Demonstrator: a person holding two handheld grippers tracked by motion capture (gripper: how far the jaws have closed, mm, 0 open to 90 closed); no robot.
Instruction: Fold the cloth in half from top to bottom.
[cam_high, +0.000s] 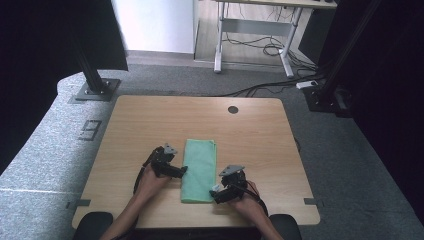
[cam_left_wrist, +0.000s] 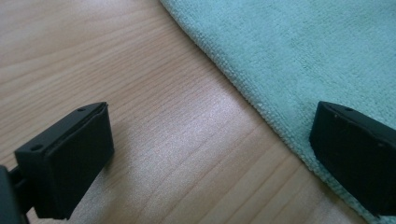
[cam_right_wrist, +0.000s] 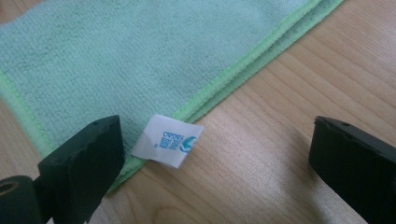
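A pale mint-green towel (cam_high: 199, 170) lies folded into a long narrow rectangle on the wooden table (cam_high: 250, 135), toward the table's near edge and running lengthwise away from the person. Its pile is short and nubby, its hems stitched in a brighter yellow-green, and two layered edges show along one long side. A small white care tag (cam_right_wrist: 168, 140) with blue print sticks out from the towel's near corner onto bare wood. The left gripper (cam_high: 184, 170) sits at the towel's left edge, jaws spread wide with one over the cloth and one over the wood. The right gripper (cam_high: 215, 191) sits at the towel's near right corner, jaws also wide apart, straddling the tag and gripping nothing.
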